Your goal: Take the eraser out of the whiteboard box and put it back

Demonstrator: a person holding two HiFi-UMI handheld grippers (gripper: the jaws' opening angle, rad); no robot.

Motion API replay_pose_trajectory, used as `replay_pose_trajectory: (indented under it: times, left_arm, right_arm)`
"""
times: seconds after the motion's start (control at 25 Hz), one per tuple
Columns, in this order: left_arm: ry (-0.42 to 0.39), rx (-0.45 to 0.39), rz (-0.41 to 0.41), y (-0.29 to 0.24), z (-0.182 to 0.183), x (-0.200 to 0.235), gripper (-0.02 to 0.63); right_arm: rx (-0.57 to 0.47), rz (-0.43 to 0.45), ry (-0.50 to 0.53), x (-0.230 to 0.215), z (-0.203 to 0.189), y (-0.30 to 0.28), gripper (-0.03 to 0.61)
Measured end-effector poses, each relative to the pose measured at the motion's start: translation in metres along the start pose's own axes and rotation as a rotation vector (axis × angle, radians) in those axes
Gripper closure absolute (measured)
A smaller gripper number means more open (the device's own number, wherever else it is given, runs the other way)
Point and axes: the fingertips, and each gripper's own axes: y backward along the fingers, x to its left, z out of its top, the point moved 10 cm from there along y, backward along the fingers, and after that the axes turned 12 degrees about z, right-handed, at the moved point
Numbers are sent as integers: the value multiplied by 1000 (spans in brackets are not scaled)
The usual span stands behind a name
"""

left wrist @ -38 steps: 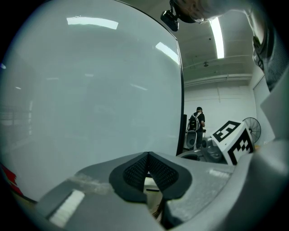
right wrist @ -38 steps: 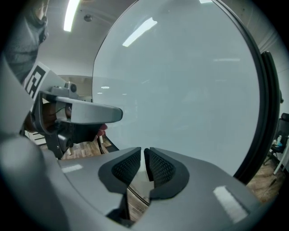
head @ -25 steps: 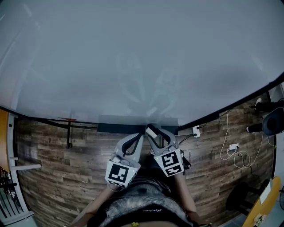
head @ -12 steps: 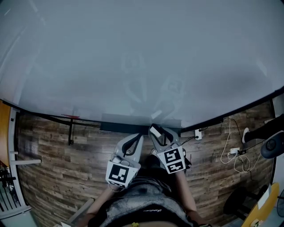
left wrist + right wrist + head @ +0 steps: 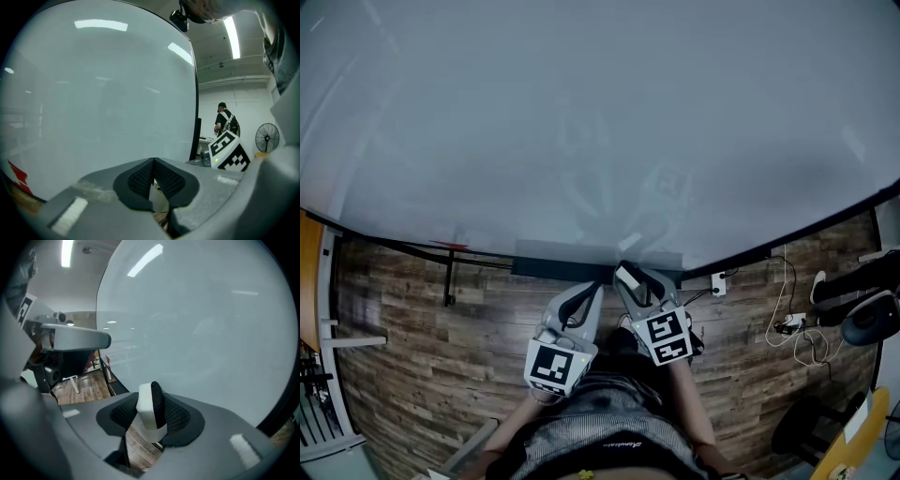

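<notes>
Your right gripper [image 5: 150,417] is closing its jaws on the white-and-black block eraser [image 5: 151,409], pads pinching both sides. It sits just by the dark, long whiteboard box [image 5: 546,269] under the big white whiteboard [image 5: 581,122], so take-out looks done and put-back is left. Your left gripper [image 5: 153,180] has its pads pressed together on nothing. No brand or text is readable, only the square markers [image 5: 664,337] on the cubes.

Head view looks steeply down; both gripper views closely face the shared whiteboard [image 5: 581,112].

No legible text, no labels, no numbers
</notes>
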Motion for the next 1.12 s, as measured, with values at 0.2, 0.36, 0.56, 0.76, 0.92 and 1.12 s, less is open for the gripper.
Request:
replay_pose_trajectory:
  times: [0.2,0.36,0.56,0.76,0.92,1.12]
  left_arm:
    - [11,4,-6,-1,-2,1,612]
    - [8,20,-17,-2,-4,1,612]
    - [3,27,-28,-1,-8,0,612]
    - [27,32,-31,-1,-5,-1,612]
    - [4,23,-35,-1,-6,1,612]
    - [-3,16,-43,5,-8,1,612]
  right_arm:
    - [-9,-6,-2,0,-1,1,413]
    - [-4,-8,-1,1,-1,2,416]
    - [11,-4,17,4,0,3,417]
    - [0,3,17,7,8,7,417]
    - [-10,7,22,9,14,11,417]
    - [-28,10,17,16,18,20,417]
